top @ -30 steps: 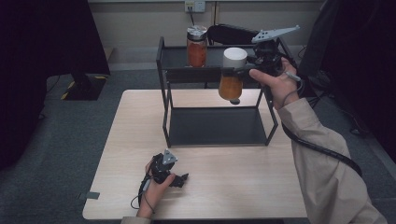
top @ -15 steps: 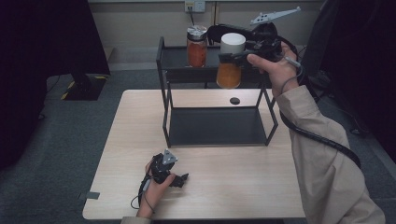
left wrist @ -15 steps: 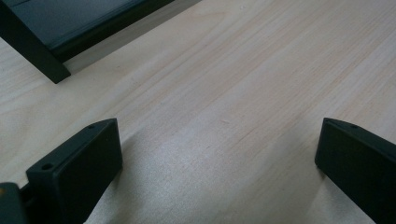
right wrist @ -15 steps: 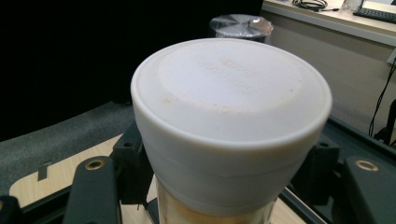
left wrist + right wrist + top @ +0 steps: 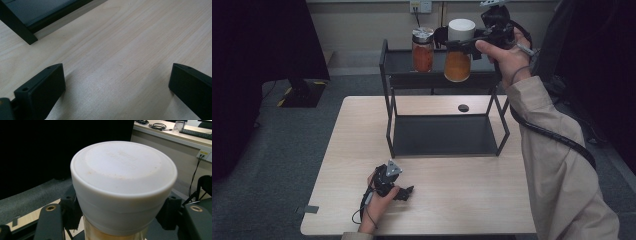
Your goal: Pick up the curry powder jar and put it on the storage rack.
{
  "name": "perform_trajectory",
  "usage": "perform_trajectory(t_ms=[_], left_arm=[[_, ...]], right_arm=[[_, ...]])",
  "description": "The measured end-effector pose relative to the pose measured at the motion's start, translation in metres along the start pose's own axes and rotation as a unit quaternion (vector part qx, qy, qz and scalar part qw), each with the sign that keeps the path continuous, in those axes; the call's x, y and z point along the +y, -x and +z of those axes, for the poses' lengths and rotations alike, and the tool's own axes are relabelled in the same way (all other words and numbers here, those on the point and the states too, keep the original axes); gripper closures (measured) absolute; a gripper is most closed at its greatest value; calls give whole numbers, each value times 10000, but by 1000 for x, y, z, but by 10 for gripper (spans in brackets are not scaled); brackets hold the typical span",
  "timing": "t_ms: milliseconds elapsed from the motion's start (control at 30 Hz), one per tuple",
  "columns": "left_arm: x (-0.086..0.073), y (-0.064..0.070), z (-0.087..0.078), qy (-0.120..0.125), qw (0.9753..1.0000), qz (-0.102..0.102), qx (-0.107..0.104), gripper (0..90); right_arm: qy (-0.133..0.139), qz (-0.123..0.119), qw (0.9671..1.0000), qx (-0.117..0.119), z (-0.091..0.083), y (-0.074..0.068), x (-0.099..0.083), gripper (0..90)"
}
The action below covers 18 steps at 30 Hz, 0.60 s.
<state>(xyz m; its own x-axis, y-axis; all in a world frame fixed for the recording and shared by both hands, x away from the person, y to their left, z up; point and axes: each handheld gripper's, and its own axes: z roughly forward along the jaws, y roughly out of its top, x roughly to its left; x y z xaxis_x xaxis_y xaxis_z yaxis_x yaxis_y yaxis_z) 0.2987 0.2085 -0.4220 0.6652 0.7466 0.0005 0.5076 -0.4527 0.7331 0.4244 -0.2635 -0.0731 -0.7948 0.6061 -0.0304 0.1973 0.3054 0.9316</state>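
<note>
Grey carpet, beige wall with socket behind light wood table (image 5: 452, 210). My right claw (image 5: 462, 46) clamped on jar of orange powder (image 5: 457, 64) just under its white lid (image 5: 461, 29), jar held upright over top shelf of black rack (image 5: 398, 75). Just beside it on that shelf: second jar (image 5: 423, 50), red contents, metal lid. Small black disc (image 5: 463, 107) on table behind rack. My left claw (image 5: 404, 192) rests on table in front of rack, jaws wide apart, empty. Raised lettering on white lid, too faint to read.
</note>
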Motion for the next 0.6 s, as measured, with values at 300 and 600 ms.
perform_trajectory(t_ms=[300, 600], left_arm=[[0, 0, 0, -1, 10000, -3, -1, 0], [0, 0, 0, -1, 10000, 0, 0, 0]], right_arm=[[61, 190, 9996, -192, 12, 11, 1, 347], [-47, 205, 9985, -505, 30, 13, 8, 347]])
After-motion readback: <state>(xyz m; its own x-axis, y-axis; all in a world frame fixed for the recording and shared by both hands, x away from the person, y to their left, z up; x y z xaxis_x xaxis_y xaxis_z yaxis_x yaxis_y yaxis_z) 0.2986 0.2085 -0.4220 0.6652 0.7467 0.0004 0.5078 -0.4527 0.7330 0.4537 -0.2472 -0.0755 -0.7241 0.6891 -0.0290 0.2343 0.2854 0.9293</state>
